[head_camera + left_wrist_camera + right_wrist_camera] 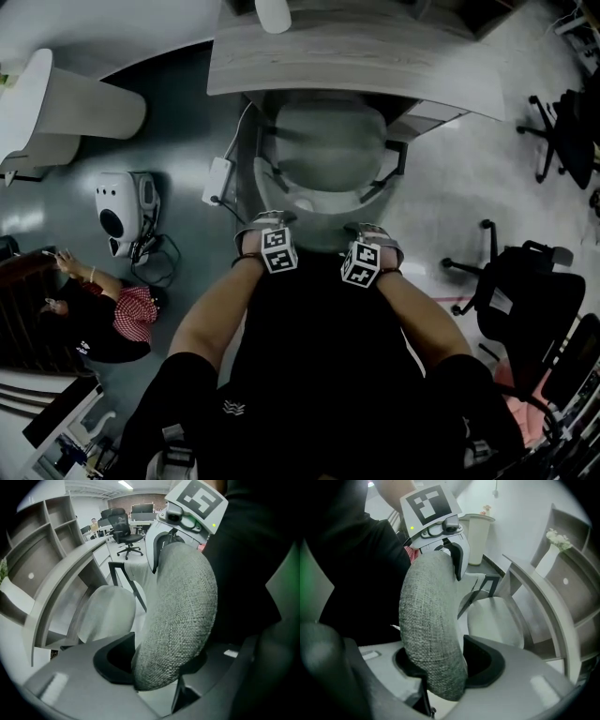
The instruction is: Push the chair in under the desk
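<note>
Nearest, the left gripper [266, 225] and the right gripper [372, 234] are each clamping the top edge of the grey fabric backrest [180, 616]. Their jaws are pinching it front and back, one gripper towards each end. Beyond them the chair's seat [328, 141] is sitting with its far edge at, or just beneath, the near edge of the desk [356, 66].

To push well, I judge both hands should be driving evenly and level. That is keeping the chair square to that edge, so the armrest [401, 155] is clearing the desk and the seat is not swivelling.

Counting: two grippers, one grey chair, one desk, and at least two black chairs [525, 291] standing well apart on the right.
</note>
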Demonstrator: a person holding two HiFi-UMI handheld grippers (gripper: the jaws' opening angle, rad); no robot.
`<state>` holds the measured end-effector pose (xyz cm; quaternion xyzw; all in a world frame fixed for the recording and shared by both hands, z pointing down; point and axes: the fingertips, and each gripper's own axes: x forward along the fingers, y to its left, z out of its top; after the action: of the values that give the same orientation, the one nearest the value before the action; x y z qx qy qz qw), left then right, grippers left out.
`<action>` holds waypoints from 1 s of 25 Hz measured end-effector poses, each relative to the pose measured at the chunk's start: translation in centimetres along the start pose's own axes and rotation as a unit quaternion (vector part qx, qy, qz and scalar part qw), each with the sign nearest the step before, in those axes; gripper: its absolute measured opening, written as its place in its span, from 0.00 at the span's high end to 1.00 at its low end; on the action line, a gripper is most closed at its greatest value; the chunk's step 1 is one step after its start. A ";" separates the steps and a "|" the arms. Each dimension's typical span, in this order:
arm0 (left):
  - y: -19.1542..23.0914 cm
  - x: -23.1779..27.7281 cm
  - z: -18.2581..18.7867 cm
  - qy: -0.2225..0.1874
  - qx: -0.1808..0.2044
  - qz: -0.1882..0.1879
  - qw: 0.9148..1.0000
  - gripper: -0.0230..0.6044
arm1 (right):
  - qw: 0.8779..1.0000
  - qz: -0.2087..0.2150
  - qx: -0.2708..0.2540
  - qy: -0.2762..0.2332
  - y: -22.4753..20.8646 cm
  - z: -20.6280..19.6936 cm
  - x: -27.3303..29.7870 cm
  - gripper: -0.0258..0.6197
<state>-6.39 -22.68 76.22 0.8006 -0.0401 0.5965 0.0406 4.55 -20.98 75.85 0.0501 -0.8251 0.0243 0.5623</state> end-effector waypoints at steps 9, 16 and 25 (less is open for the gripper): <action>5.4 0.1 0.5 -0.011 0.006 -0.003 1.000 0.62 | 1.000 0.001 0.003 0.012 -5.5 0.6 0.5 0.68; 10.0 0.2 0.4 -0.007 0.013 -0.006 1.000 0.62 | 1.000 0.007 0.013 0.017 -9.6 1.5 1.0 0.68; 15.1 0.2 0.6 -0.010 0.018 -0.004 1.000 0.62 | 1.000 0.006 0.015 0.022 -14.4 2.3 1.7 0.69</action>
<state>-7.48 -37.71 76.54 0.8074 -0.0265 0.5887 0.0286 3.45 -35.65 76.33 0.0535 -0.8126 0.0410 0.5789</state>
